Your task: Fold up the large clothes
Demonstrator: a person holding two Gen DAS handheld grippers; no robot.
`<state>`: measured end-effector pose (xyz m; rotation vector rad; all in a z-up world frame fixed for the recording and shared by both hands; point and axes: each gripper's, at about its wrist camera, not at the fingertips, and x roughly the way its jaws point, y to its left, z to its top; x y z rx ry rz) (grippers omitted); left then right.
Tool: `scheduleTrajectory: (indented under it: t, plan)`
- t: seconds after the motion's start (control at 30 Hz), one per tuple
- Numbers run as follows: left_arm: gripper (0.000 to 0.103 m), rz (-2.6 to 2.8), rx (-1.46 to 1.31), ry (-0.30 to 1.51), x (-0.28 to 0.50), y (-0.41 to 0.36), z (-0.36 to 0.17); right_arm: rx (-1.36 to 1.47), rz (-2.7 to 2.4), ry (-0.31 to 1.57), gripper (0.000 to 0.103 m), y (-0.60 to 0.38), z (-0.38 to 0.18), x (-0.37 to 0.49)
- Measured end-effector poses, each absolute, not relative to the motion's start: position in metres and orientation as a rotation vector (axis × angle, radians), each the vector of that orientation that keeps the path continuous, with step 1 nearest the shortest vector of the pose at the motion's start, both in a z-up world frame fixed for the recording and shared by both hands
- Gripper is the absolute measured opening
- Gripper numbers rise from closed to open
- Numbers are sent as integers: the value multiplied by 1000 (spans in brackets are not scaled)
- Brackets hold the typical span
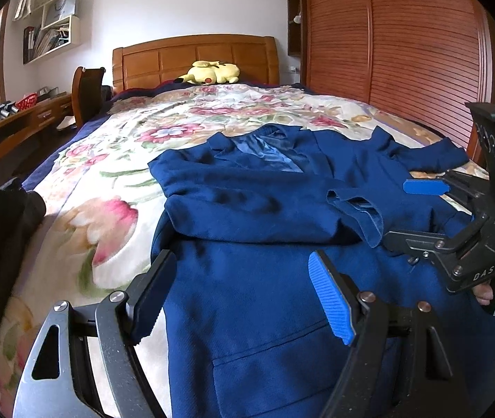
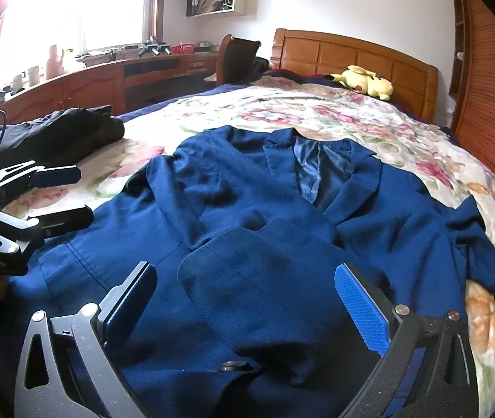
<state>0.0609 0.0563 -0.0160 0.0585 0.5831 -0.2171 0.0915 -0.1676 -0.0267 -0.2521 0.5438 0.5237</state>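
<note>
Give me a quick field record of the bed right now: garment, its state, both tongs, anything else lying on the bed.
garment: blue jacket, lying front up on the floral bedspread
sleeves: one folded across the chest, the other trailing off to the side
left tongs: open, over the jacket's lower edge, holding nothing
right tongs: open, over the jacket, holding nothing
also on bed: yellow plush toy, dark clothes

The blue jacket (image 1: 258,209) covered the near middle of the bed (image 1: 136,129), with open floral cover free to its left and beyond its collar. A dark heap of clothing (image 2: 62,132) blocked the near left edge. A yellow plush toy (image 1: 211,73) lay against the far headboard (image 1: 195,55).
</note>
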Motion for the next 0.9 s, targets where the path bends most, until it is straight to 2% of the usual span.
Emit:
scheduleTrajectory:
  t: [0.2, 0.3, 0.4, 0.47, 0.5, 0.53, 0.63, 0.77, 0.9]
  plan:
    - [79, -215, 47, 576, 60, 59, -16, -225, 521, 561, 101, -169, -27, 97]
    - [79, -207, 41, 567, 59, 60, -16, -215, 519, 570, 94, -169, -29, 99]
    - [79, -193, 31, 561, 58, 62, -16, -213, 506, 577, 77, -168, -30, 101]
    - [79, -183, 24, 558, 58, 64, -17, -209, 480, 585, 49, -168, -32, 103]
    - [79, -177, 21, 558, 59, 64, -17, -200, 466, 591, 40, -170, -32, 105]
    - [79, -175, 20, 559, 59, 64, -17, -186, 456, 593, 27, -171, -31, 106]
    - [79, -165, 17, 553, 59, 65, -17, -120, 421, 571, 15, -183, -21, 106]
    - [79, -151, 16, 543, 56, 66, -16, -57, 351, 488, 14, -210, -7, 87]
    - [79, -153, 4, 535, 56, 69, -14, -23, 237, 494, 15, -242, -1, 69]
